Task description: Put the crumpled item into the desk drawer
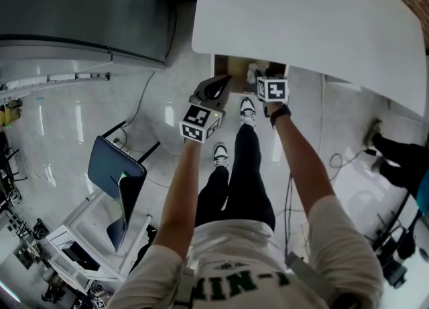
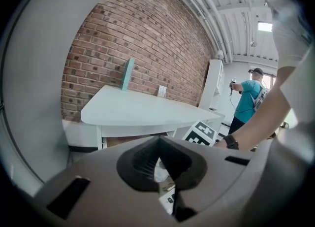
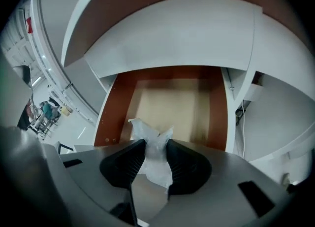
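Crumpled white item [image 3: 147, 131] hangs pinched in the right gripper [image 3: 156, 144] fingers over the open desk drawer [image 3: 116, 104] beneath the bench [image 3: 172, 39]. It is best lowered well inside before release (left gripper [image 2: 159, 153] fingers together, empty).

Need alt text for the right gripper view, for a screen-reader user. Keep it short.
The right gripper has its jaws shut on a crumpled white item and points it down at an open desk drawer. The drawer has brown side walls and a tan bottom, and it sticks out from under the white desk top.
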Motion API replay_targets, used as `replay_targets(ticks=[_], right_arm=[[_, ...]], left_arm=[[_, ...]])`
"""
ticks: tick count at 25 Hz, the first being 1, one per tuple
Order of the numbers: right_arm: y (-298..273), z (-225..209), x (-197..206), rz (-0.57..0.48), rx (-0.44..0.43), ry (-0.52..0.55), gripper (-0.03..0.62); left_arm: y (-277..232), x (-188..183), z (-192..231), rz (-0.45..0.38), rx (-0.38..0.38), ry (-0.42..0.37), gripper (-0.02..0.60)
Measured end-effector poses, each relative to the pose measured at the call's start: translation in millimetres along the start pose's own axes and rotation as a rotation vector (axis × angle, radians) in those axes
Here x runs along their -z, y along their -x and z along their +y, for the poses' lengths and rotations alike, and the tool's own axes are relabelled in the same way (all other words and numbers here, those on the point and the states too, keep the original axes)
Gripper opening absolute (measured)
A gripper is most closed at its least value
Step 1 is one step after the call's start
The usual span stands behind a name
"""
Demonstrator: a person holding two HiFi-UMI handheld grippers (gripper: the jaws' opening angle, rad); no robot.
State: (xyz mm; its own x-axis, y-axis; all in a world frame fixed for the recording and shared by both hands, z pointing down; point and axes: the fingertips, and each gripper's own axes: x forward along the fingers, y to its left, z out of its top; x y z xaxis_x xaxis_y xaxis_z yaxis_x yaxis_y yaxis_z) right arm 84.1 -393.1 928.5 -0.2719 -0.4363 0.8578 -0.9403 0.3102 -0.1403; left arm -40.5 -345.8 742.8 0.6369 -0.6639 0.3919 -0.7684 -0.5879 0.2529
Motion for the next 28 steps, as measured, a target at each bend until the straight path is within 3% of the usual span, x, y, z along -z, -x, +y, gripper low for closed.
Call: replay_targets(ticks=[7, 10, 16, 28], right_arm=[[-32, -7, -7, 0.027, -0.002, 0.029, 0.144], [-28, -5, -9, 0.018, 0.009, 0.034, 0.213], [-10, -1, -10, 0.004, 0.013, 0.028, 0.227], [103, 8, -33, -0.180, 0.054, -0.024, 0.227]], left_arm=[[3, 4, 19, 0.000, -0.034, -0.012, -0.002], [10, 7, 18, 0.016, -0.035, -0.023, -0.002], [19, 5, 18, 0.008, -0.046, -0.003, -0.002], [46, -25, 2, 0.038, -0.089, 0.000, -0.002]])
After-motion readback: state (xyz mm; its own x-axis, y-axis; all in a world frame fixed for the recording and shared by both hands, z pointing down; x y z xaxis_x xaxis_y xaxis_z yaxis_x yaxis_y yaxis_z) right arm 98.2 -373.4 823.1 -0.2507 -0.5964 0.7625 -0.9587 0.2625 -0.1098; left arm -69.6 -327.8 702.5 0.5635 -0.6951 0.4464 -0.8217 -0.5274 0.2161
